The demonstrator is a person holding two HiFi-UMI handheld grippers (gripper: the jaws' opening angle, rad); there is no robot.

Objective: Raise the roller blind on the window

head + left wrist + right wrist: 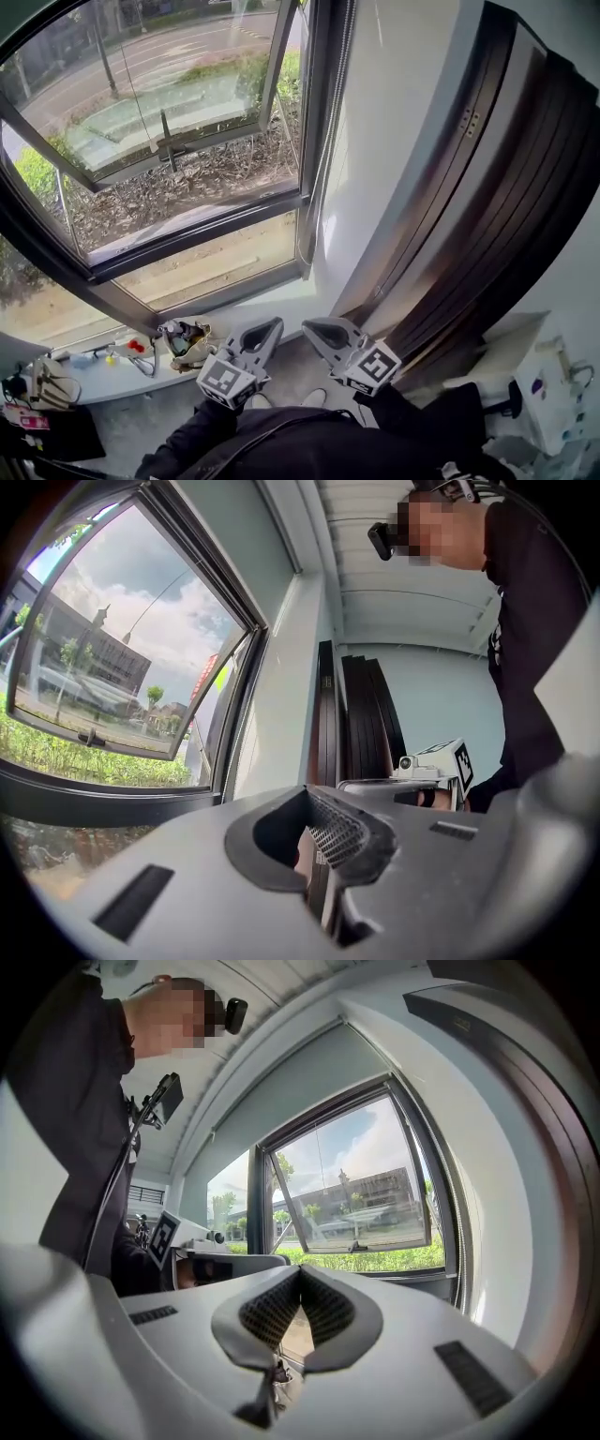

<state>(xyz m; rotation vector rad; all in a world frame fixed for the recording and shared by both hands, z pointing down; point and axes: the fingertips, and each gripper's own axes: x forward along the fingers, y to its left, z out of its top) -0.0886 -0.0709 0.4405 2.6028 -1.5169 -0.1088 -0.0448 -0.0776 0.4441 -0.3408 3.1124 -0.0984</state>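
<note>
Where the pale window sill (281, 314) runs under the glass, an open tan bag (186, 345) sits with crumpled contents that cannot be made out. Small red and yellow bits (131, 348) lie just beside it on the sill. A second, cream bag (47, 382) stands further left, its inside hidden.

The left gripper (273, 327) and the right gripper (309, 329) are held side by side, near each other, in front of the sill, both pointing toward the window (169, 112). Each has its jaws fully together: the mesh pads meet at their tips, nothing is caught between them, and neither gripper touches anything.

One sash of the window stands tilted open. What looks like the roller blind (291, 1091) shows in the right gripper view as a grey-green sheet above the glass, well apart from both grippers. What may be its beaded cord (345, 47) hangs along the window's right frame. Dark brown panels (506, 187) stand at the right.
</note>
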